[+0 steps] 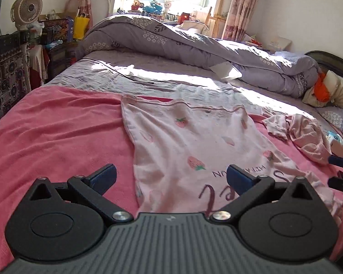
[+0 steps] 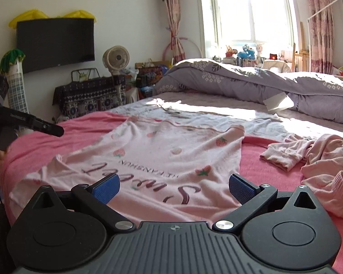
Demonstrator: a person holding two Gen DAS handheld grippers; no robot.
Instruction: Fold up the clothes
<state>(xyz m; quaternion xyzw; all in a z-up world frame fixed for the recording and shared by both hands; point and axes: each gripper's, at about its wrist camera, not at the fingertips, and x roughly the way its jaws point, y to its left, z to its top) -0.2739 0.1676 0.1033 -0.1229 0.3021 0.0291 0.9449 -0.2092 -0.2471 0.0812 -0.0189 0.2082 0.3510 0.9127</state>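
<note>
A pale pink strawberry-print shirt [image 1: 194, 141] [image 2: 162, 159] with purple lettering lies spread flat on a pink blanket [image 1: 57, 132] [image 2: 263, 155]. My left gripper [image 1: 171, 178] hovers open over the shirt's near left part, with nothing between its blue pads. Open as well, my right gripper [image 2: 174, 188] hangs above the shirt's near edge by the lettering. The right gripper's fingertips [image 1: 340, 159] show at the right edge of the left wrist view. In the right wrist view the left gripper's body [image 2: 22, 123] sits at the far left, held by a hand.
A crumpled pink garment [image 1: 304, 134] [image 2: 320, 159] lies to the right of the shirt. A rolled grey quilt [image 1: 194, 43] [image 2: 263, 82] fills the bed's far side. A fan [image 1: 26, 9], boxes and a covered cabinet [image 2: 89, 96] stand left of the bed.
</note>
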